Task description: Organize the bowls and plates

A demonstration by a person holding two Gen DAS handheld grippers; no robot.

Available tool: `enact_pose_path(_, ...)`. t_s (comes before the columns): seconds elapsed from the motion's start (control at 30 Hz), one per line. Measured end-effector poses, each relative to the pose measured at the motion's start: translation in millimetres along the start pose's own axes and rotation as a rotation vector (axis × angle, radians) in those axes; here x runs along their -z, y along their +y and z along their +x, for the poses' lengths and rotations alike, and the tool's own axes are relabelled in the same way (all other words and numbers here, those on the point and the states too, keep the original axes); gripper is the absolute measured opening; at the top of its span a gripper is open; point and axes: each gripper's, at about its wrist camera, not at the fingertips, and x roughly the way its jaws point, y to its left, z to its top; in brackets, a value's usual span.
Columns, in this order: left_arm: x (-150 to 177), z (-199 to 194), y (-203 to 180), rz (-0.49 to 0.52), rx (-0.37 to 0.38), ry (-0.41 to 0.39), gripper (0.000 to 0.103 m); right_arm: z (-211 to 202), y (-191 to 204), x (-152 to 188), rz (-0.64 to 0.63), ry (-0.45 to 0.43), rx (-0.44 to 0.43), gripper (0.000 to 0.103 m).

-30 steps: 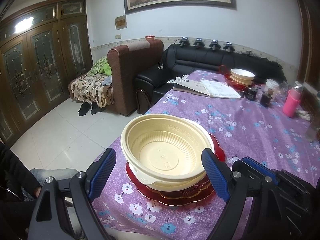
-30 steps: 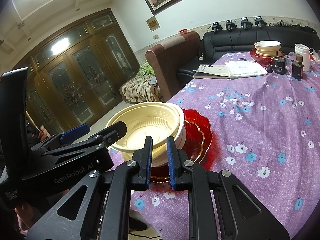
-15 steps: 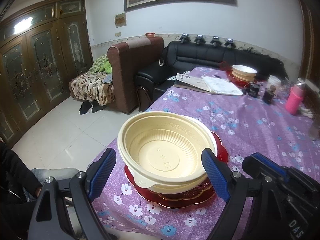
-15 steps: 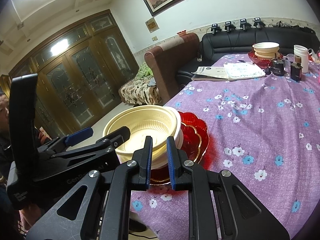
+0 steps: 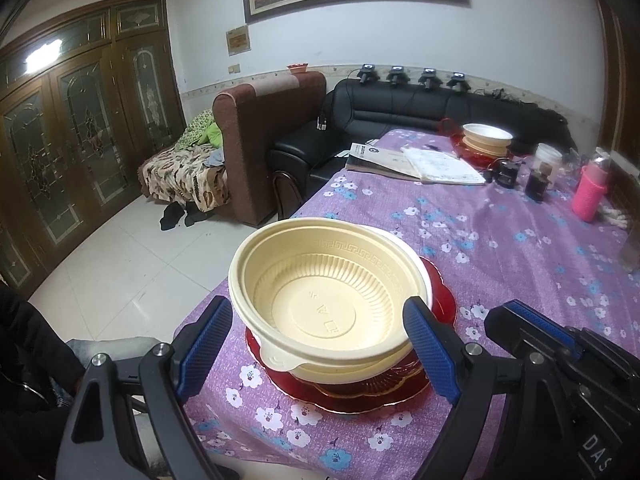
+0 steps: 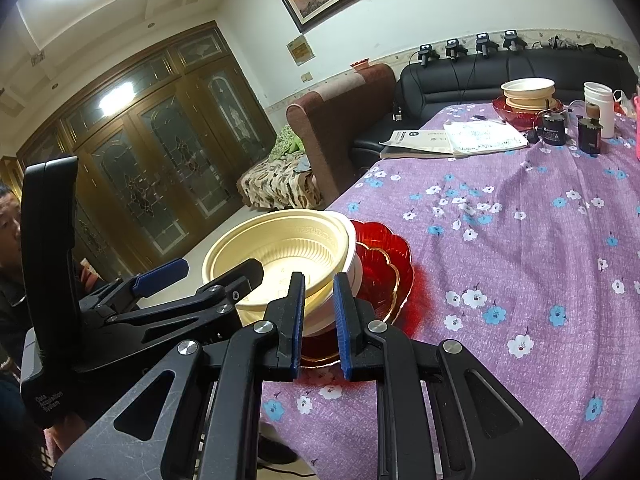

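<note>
Between spread fingers of left gripper (image 5: 318, 344): cream plastic bowl (image 5: 320, 300), nested in white bowl (image 5: 420, 268) on red plates (image 5: 440, 304), near bench (image 5: 500, 248) corner. Pads flank rim, contact unclear. Right gripper (image 6: 318, 320) fingers nearly pressed together, empty, bowl stack just beyond tips. Advice: close left evenly on rim, lift straight up; right steadies lower bowl.

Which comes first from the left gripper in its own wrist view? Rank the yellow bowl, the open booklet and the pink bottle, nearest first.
1. Yellow bowl: between the left gripper's fingers, on the red plates.
2. Pink bottle: far right side of the table.
3. Open booklet: far end, centre, near the sofa.
</note>
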Motion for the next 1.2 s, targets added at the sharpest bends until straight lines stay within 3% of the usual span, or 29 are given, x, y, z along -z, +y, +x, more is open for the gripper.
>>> enact_pose_path(1.2,-1,11,-11,0.014,-0.02,0.054,0.087,6,-10,4,0.033,0.005,-0.025,0.015)
